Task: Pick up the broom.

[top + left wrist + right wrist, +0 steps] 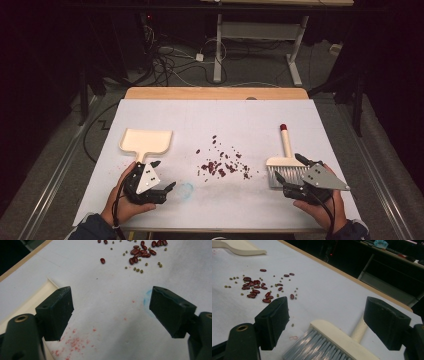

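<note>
Red beans and small green ones [220,165] lie scattered mid-table on the white sheet. A cream dustpan [146,141] rests to their left, its handle toward me. My left gripper [164,175] stands open just right of that handle, nothing between its jaws. In the left gripper view [111,310] the dustpan's edge [27,302] lies at the left and the beans [140,252] ahead. A cream brush [286,162] with grey bristles and a red-tipped handle lies to the right. My right gripper [290,167] is open, its jaws on either side of the brush head [332,340], apart from it.
A faint blue ring [186,189] and red stains mark the sheet near the left gripper. The wooden table edge [215,93] runs along the far side. Beyond it are cables on the floor and a white desk frame [260,45].
</note>
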`<state>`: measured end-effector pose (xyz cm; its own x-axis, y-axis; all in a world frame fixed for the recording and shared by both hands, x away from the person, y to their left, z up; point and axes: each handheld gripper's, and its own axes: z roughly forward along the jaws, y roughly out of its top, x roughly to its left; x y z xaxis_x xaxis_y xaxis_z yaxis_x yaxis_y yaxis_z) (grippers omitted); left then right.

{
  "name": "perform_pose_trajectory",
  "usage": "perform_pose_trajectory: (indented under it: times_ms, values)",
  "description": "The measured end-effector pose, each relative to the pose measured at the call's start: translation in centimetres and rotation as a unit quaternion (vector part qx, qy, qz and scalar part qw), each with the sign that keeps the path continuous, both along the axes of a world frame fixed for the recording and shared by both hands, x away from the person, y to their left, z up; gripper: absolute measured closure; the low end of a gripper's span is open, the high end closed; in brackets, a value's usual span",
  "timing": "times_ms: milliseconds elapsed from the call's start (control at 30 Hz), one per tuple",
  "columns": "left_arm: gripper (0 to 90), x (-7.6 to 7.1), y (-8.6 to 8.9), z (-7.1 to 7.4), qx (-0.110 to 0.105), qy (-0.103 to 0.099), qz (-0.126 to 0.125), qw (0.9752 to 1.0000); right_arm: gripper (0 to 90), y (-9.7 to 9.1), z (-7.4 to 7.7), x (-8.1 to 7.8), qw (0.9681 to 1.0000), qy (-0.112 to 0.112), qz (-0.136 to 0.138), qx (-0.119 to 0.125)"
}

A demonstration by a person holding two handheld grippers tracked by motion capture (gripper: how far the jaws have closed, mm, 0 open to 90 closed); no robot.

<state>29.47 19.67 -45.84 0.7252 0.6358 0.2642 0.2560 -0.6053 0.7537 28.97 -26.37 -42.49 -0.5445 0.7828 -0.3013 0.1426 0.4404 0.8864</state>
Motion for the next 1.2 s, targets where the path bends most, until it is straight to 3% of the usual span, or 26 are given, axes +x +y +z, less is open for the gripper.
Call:
perform_pose_trajectory:
  times_ms: [400, 567, 700, 767, 833, 900, 933, 1000, 1033, 1067, 1100, 1200]
  values:
    - [18.6, -0.1, 0.0, -0.1, 0.003, 0.002, -0.004, 1.0000, 21.2, 0.0, 0.2, 0.4, 1.0000, -0.001, -0.008, -0.006]
    - [18.6, -0.1, -0.2, -0.2, 0.012, 0.005, -0.008, 0.9999, 21.9, -0.2, 1.2, 1.7, 0.9995, 0.002, -0.029, -0.009]
    - [19.0, 0.0, -0.3, -0.4, 0.014, 0.011, -0.007, 0.9998, 24.0, -0.2, 2.0, 4.4, 0.9965, 0.032, -0.072, -0.029]
    - [19.1, 0.0, -0.3, -0.4, 0.016, 0.013, -0.009, 0.9998, 24.5, -0.3, 2.3, 6.2, 0.9908, 0.073, -0.107, -0.041]
    - [19.1, 0.1, -0.4, -0.4, 0.017, 0.013, -0.010, 0.9997, 25.9, -0.5, 2.5, 8.2, 0.9846, 0.114, -0.129, -0.029]
    - [19.1, 0.0, -0.5, -0.5, 0.018, 0.014, -0.011, 0.9997, 25.6, -0.9, 2.2, 10.4, 0.9739, 0.166, -0.152, -0.024]
    - [19.1, 0.0, -0.5, -0.5, 0.019, 0.016, -0.012, 0.9996, 26.5, -1.1, 2.0, 11.3, 0.9702, 0.182, -0.158, -0.018]
    - [19.1, 0.0, -0.4, -0.6, 0.019, 0.017, -0.011, 0.9996, 26.6, -1.5, 1.2, 13.3, 0.9589, 0.227, -0.169, -0.021]
    - [19.1, 0.0, -0.3, -0.6, 0.019, 0.018, -0.012, 0.9996, 28.2, -1.6, 0.8, 14.1, 0.9549, 0.241, -0.173, -0.016]
    - [19.1, 0.0, -0.3, -0.6, 0.019, 0.018, -0.012, 0.9996, 28.2, -1.6, 0.8, 14.1, 0.9549, 0.241, -0.173, -0.016]
    - [19.1, 0.0, -0.2, -0.6, 0.020, 0.019, -0.012, 0.9995, 30.4, -1.6, -0.2, 15.4, 0.9472, 0.264, -0.181, -0.018]
    - [19.1, -0.1, -0.2, -0.6, 0.022, 0.020, -0.014, 0.9995, 39.2, -1.6, -2.1, 17.2, 0.9308, 0.312, -0.189, -0.022]
